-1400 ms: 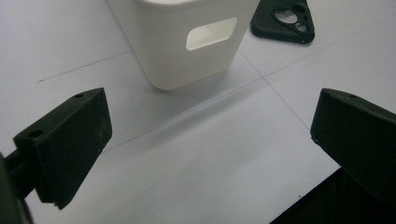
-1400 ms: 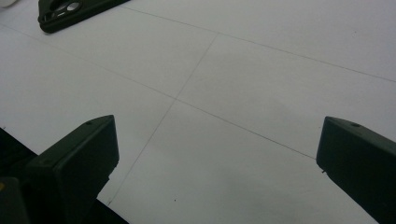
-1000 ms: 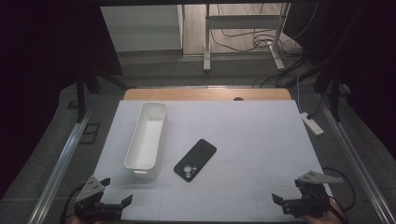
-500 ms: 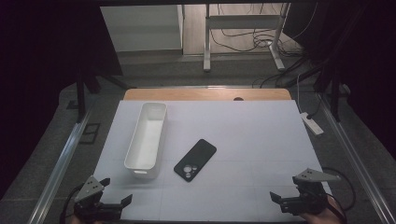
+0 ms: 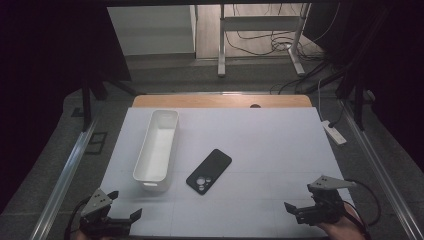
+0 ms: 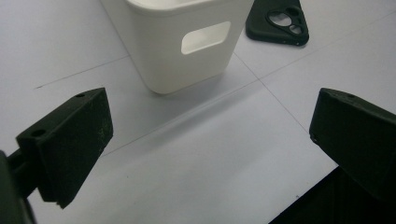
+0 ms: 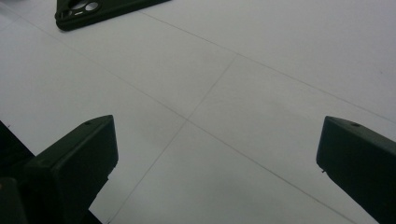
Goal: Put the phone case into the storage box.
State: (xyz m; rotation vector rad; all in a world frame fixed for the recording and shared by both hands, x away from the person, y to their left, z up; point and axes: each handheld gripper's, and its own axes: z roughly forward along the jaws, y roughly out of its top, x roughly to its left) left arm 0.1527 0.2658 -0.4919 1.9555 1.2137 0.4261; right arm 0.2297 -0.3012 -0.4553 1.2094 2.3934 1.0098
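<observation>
Worktop [image 5: 260,145] at the outset: my left tongs [image 5: 122,210] and right tongs [image 5: 294,210] rest at its near corners, jaws wide apart and empty; phone case [image 5: 209,171] lies beside the white bin [image 5: 157,145], untouched; every step remains

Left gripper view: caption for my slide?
Open left claw faces white plastic bin's handle end, black phone case beyond.

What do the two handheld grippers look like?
Both are black, each with two blocky, flat-faced jaws. The left gripper and the right gripper each carry a grey three-cornered plate on top, and a thin dark cable loops away from each. Small screw holes mark the jaw tops.
</observation>
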